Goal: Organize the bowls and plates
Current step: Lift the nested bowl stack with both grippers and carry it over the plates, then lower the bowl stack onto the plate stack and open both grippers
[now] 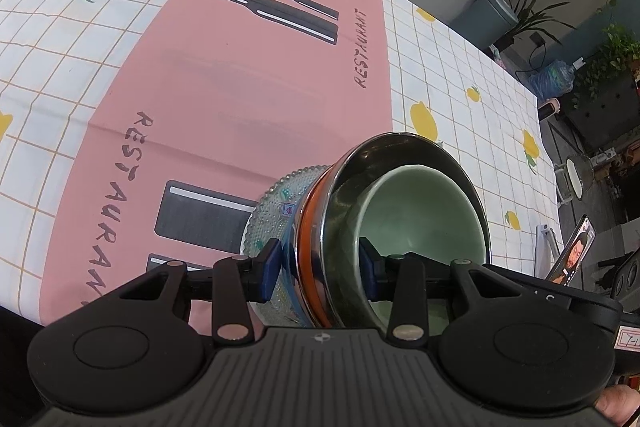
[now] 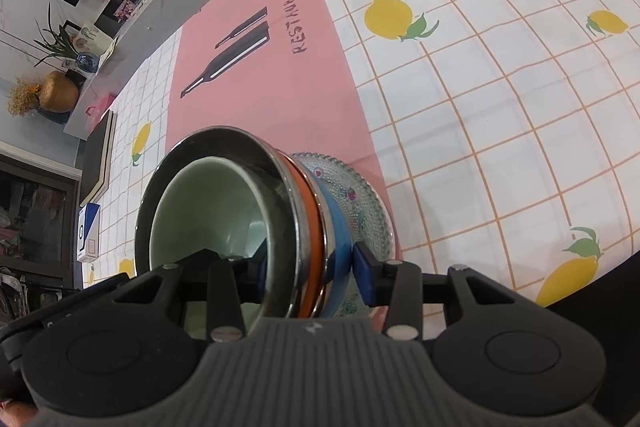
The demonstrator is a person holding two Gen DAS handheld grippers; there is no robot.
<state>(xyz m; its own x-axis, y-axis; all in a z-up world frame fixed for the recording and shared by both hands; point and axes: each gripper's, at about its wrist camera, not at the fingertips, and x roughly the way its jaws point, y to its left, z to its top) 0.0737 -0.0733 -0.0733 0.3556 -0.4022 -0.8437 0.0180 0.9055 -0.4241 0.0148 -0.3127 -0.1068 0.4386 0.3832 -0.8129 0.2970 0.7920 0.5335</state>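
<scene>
Stacked dishes (image 1: 360, 227): a pale green bowl (image 1: 416, 215) nested in a steel bowl (image 1: 400, 155), over orange and blue layers and a beaded glass plate (image 1: 276, 211) at the bottom. The stack appears tilted above the pink placemat (image 1: 240, 87), which lies on the lemon-print tablecloth (image 1: 460, 67); contact with the cloth cannot be confirmed. The left gripper (image 1: 320, 267) straddles the stack's near rim, one pad outside against the glass plate and one inside the green bowl, jaws partly open and clamped across the layers. The right gripper (image 2: 316, 271) grips the opposite rim likewise: one pad on the blue layer, the other inside the bowls. The stack's axis therefore runs crosswise between the two claws, each equally near, so any set-down requires both to lower together.
</scene>
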